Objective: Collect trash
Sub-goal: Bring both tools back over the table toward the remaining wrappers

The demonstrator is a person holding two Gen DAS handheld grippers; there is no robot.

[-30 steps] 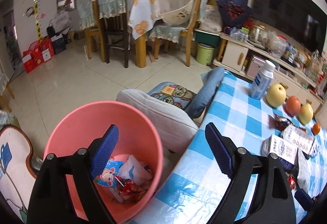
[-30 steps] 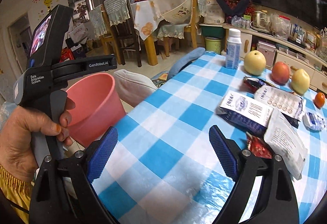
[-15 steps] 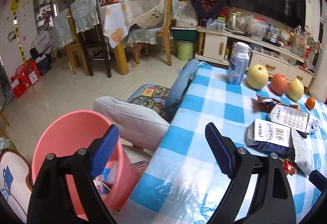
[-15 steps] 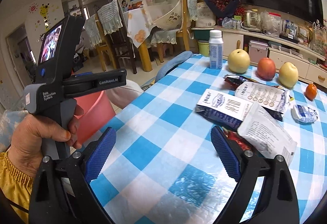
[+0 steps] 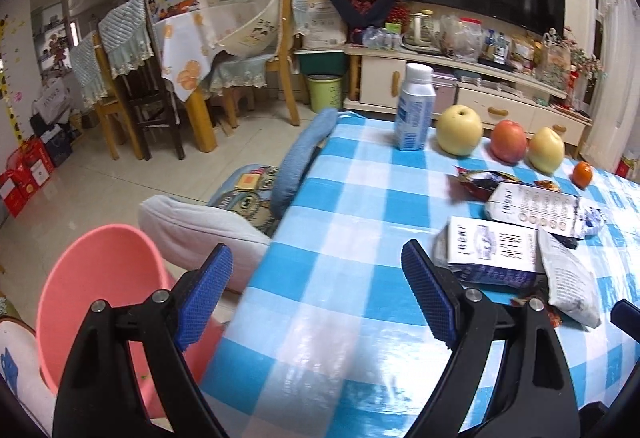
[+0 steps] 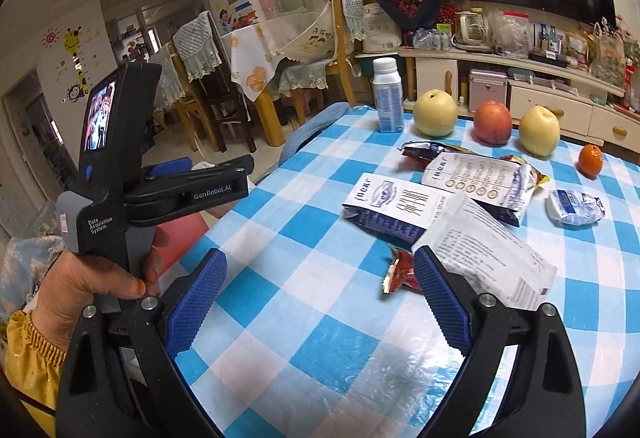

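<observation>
Both grippers empty over the table

We hold our left gripper (image 5: 316, 298) and right gripper (image 6: 318, 296) spread wide; a red wrapper (image 6: 400, 270) lies just ahead of the right.

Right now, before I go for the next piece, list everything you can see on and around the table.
Bin: one, pink, on floor left of table.
Milk cartons: two, white and dark blue, flattened, mid-table.
White pouch: one, overlapping the near carton.
Red wrapper: one, beside the near carton.
Crumpled wrapper: one, blue-white, right of cartons.
Bottle: one, white-blue, upright, far edge.
Fruit: two yellow, one red, one small orange, far row.
Tablecloth: blue-white check.
Left gripper: open, empty.
Right gripper: open, empty.
</observation>
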